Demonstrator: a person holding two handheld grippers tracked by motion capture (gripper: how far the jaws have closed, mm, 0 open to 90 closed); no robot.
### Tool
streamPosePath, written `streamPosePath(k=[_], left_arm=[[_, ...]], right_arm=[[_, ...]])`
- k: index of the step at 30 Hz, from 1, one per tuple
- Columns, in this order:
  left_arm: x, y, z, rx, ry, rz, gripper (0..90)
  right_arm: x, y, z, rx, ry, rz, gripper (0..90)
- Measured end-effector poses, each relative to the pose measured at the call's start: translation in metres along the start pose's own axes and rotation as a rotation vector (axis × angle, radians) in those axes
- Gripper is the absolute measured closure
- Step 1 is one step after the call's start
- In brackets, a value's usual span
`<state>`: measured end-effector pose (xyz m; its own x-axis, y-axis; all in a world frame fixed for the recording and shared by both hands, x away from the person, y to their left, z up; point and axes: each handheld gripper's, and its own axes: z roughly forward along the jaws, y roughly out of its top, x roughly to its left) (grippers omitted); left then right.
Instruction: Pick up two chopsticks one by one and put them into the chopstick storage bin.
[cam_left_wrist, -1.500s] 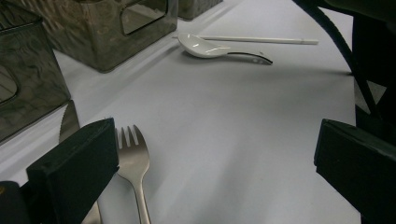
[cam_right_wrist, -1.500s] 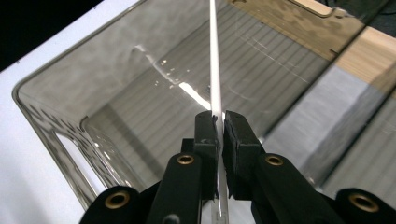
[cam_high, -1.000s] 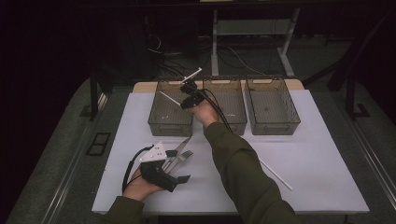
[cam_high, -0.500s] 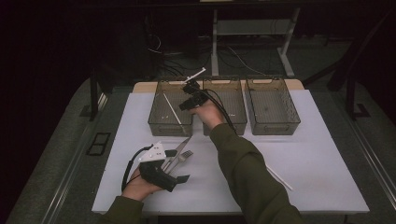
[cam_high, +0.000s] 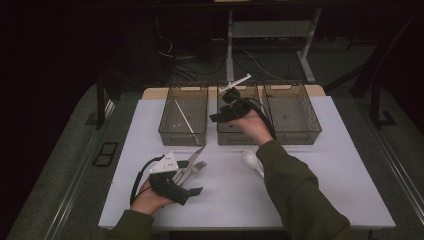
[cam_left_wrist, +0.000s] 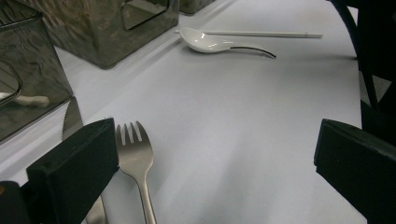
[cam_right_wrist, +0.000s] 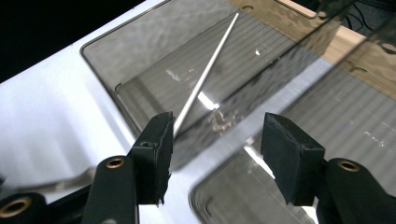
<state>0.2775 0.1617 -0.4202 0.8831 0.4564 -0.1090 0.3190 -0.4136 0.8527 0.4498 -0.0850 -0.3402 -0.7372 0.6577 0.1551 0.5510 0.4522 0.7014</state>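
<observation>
My right gripper hovers over the near-left corner of the middle bin. Its jaws have just been opening and nothing is between them. A thin white chopstick lies slanted in the left bin, and in the right gripper view the chopstick shows just beyond the left jaw. My left gripper rests on the table near the front left, open wide. A metal fork and a knife lie by its left jaw, neither of them gripped.
A white spoon lies on the white table beside the right sleeve, with a second chopstick just behind the spoon. A third bin stands at the back right. Cables and table legs lie beyond the table's far edge.
The right gripper let go of the chopstick, which now lies in the left bin. Its jaws opened and the hand moved right, from the left bin to over the middle bin. The left hand stayed still.
</observation>
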Motion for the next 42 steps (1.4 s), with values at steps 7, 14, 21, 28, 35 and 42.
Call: streamPosePath(k=[7, 14, 21, 28, 35, 42], left_arm=[[0.0, -0.001, 0.0, 0.008, 0.004, -0.013, 0.0], [-0.001, -0.001, 0.0, 0.005, 0.005, -0.017, 0.0], [-0.001, -0.001, 0.0, 0.002, 0.01, -0.024, 0.0], [0.0, -0.002, 0.0, 0.008, 0.013, -0.037, 0.0], [0.001, -0.002, -0.002, -0.001, 0.031, -0.041, 0.0], [0.002, -0.002, -0.002, -0.002, 0.035, -0.042, 0.0]], right_arm=[[-0.004, -0.021, -0.03, -0.033, 0.003, -0.04, 41.3], [-0.001, -0.046, -0.053, -0.046, 0.033, -0.085, 37.8], [-0.005, -0.079, -0.071, -0.048, 0.041, -0.098, 35.4], [-0.011, -0.113, -0.088, -0.063, 0.012, -0.097, 35.5], [-0.016, -0.144, -0.103, -0.081, 0.011, -0.059, 39.6], [-0.018, -0.174, -0.111, -0.028, -0.015, -0.043, 42.8]])
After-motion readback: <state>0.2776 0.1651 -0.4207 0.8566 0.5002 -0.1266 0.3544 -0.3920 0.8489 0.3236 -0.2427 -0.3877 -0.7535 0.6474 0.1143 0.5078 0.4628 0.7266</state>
